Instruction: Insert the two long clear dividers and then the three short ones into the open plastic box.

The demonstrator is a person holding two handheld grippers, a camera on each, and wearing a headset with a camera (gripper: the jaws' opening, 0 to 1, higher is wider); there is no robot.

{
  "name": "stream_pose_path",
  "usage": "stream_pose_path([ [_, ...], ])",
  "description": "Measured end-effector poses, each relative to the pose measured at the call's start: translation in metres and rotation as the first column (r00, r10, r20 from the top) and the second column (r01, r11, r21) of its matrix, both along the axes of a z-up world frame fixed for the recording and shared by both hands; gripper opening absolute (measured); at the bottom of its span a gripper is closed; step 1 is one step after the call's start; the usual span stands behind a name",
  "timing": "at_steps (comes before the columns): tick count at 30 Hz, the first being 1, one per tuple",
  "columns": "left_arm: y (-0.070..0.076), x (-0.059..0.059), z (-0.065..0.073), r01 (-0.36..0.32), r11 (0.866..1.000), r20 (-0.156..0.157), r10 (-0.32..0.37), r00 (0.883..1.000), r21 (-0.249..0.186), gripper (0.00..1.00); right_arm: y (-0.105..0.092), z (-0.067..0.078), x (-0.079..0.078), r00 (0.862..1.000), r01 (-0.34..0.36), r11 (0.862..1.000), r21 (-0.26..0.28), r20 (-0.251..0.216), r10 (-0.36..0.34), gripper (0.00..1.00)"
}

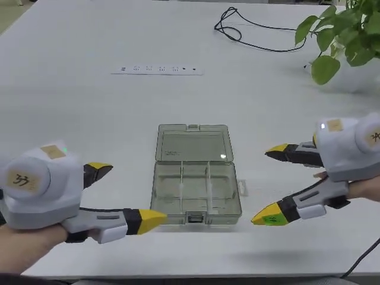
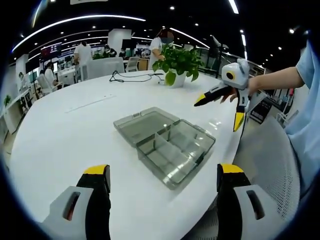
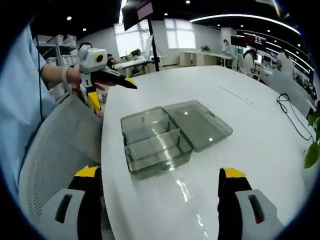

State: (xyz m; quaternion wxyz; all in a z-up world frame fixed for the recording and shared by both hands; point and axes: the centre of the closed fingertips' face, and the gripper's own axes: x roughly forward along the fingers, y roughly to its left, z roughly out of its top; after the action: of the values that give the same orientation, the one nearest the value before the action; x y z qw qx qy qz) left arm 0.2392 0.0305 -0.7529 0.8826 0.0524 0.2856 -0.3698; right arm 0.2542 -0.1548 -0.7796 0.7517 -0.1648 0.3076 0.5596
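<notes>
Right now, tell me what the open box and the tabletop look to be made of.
The box looks like clear, faintly grey-tinted hard plastic, glossy: the tabletop shows through its walls and lid, and a light glints on the lid. The tabletop is a smooth white surface with a soft sheen, perhaps laminate; blurred reflections lie on it beside the box.

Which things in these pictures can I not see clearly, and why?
Head view: dividers in the plastic box, clear on clear; their number is uncertain.
Head view: white strip, markings too small.
Head view: plant, cut off by the right edge.
</notes>
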Motion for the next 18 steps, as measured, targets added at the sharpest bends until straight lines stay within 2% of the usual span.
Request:
stream_pose_path([
  [3, 0.002, -0.001, 0.001, -0.003, 1.000, 0.002, 0.003, 1.000, 0.002, 0.90, 0.000, -0.006, -0.003, 1.000, -0.027, 0.999, -0.035, -0.011, 0.027, 0.93],
  [7, 0.004, -0.003, 0.001, -0.008, 1.000, 0.002, 0.008, 1.000, 0.004, 0.89, -0.002, -0.017, -0.004, 0.997, -0.076, 0.990, -0.120, -0.006, 0.076, 0.88],
  [8, 0.004, -0.004, 0.001, -0.009, 1.000, 0.002, 0.009, 1.000, 0.005, 0.89, -0.004, -0.020, -0.003, 0.997, -0.078, 0.987, -0.143, -0.008, 0.078, 0.87],
  [9, 0.005, -0.004, 0.000, -0.010, 1.000, 0.003, 0.010, 1.000, 0.007, 0.89, -0.011, -0.026, -0.001, 0.998, -0.059, 0.978, -0.200, -0.031, 0.054, 0.86],
  [11, 0.006, -0.004, -0.001, -0.015, 1.000, 0.001, 0.015, 1.000, 0.007, 0.89, -0.006, -0.026, 0.001, 0.995, -0.093, 0.977, -0.191, 0.006, 0.096, 0.82],
  [13, 0.005, -0.005, -0.003, -0.014, 1.000, -0.002, 0.014, 1.000, 0.007, 0.89, -0.010, -0.031, -0.001, 0.996, -0.093, 0.970, -0.223, -0.031, 0.088, 0.75],
  [18, 0.004, -0.005, -0.002, -0.013, 1.000, -0.001, 0.013, 1.000, 0.006, 0.89, -0.017, -0.043, -0.001, 0.991, -0.134, 0.952, -0.275, -0.051, 0.125, 0.63],
])
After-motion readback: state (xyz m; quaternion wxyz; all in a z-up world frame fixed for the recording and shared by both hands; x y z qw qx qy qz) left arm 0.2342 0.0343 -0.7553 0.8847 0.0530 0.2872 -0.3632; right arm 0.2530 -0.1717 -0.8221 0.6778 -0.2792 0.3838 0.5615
